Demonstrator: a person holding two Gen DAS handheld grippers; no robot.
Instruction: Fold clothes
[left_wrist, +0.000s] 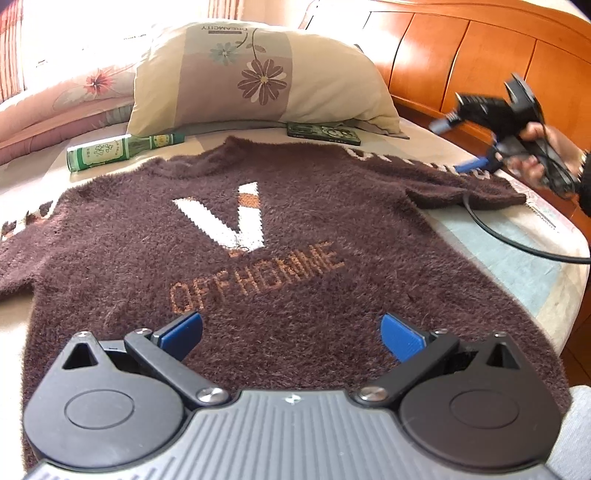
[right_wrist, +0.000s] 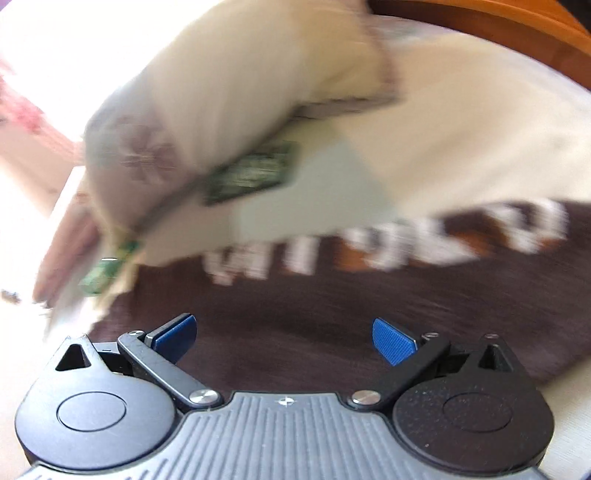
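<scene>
A fuzzy dark brown sweater (left_wrist: 295, 236) with a white V and orange lettering lies flat on the bed, sleeves spread to both sides. My left gripper (left_wrist: 291, 336) hovers open over its lower part, blue pads wide apart with nothing between them. My right gripper (left_wrist: 461, 142), held by a hand, is blurred above the sweater's right sleeve (left_wrist: 458, 181). In the right wrist view, which is motion-blurred, the right gripper (right_wrist: 284, 338) stands open over the lettered brown sleeve (right_wrist: 369, 295).
A floral pillow (left_wrist: 255, 77) leans at the head of the bed by the orange wooden headboard (left_wrist: 461, 48). A green bottle (left_wrist: 118, 151) and a dark green flat box (left_wrist: 323, 133) lie just beyond the collar. A black cable (left_wrist: 517, 240) trails over the right bed edge.
</scene>
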